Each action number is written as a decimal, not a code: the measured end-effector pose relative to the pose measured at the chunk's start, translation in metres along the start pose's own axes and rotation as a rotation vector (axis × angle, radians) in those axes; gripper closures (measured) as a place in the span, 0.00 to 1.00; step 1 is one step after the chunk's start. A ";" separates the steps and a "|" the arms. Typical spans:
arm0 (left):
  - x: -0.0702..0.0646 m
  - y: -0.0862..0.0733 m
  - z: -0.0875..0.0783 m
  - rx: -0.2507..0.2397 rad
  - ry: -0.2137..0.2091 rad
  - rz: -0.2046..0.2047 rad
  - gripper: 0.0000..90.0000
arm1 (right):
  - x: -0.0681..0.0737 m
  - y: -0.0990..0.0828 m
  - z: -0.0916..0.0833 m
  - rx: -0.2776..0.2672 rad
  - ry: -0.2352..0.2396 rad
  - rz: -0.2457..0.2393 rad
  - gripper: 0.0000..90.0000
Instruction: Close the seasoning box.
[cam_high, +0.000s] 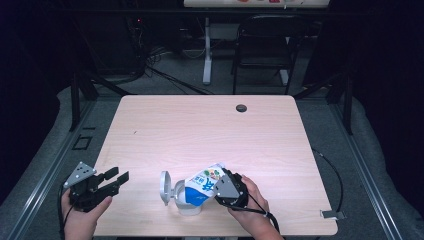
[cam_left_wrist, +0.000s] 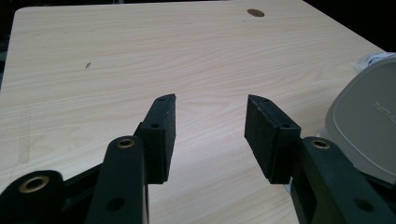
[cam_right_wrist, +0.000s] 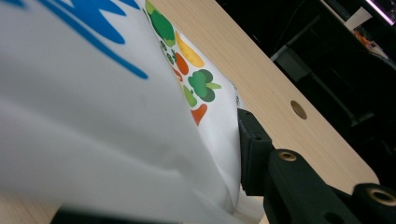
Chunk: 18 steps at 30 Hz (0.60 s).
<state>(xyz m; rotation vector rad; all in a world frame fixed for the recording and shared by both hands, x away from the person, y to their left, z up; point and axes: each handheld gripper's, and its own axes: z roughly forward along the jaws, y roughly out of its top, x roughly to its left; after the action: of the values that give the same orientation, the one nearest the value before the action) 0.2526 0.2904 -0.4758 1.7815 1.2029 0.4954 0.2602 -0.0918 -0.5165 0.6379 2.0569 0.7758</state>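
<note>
While the white pouch (cam_high: 205, 182) with blue lettering and printed vegetables lies tilted at the near edge of the table (cam_high: 200, 125), its lower end sits in or against a small white container (cam_high: 187, 202) whose grey hinged lid (cam_high: 164, 187) stands open to the left. In the right gripper view the pouch (cam_right_wrist: 93, 93) bulges up close, and one black pad presses flat against its side beside the vegetable print. The right gripper (cam_high: 227, 186) is clamped on the pouch from the right, its jaws held partly apart by the pack's width, with the person's right hand (cam_high: 250, 202) behind it. Well to the left, apart from the container, the left gripper (cam_high: 112, 181) hovers at the table's near left corner in the left hand (cam_high: 82, 215). Its jaws stand wide apart with nothing between them; bare wood shows through the gap in the left gripper view, where the grey lid (cam_left_wrist: 369, 121) rises just to the right. A dark round hole (cam_high: 241, 108) marks the far side of the tabletop.
</note>
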 end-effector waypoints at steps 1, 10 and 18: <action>0.000 0.000 0.000 -0.002 -0.002 0.000 0.60 | -0.001 0.000 0.000 -0.002 0.006 0.011 0.82; 0.000 0.000 0.000 -0.004 0.000 0.001 0.60 | -0.006 -0.002 0.000 -0.008 0.023 0.067 0.82; -0.001 0.000 0.000 -0.004 0.001 0.001 0.60 | -0.014 -0.005 0.001 -0.015 0.057 0.171 0.82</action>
<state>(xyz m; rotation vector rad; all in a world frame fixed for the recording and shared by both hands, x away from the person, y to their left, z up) 0.2523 0.2900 -0.4754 1.7783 1.2013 0.4989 0.2673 -0.1039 -0.5131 0.7997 2.0647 0.9162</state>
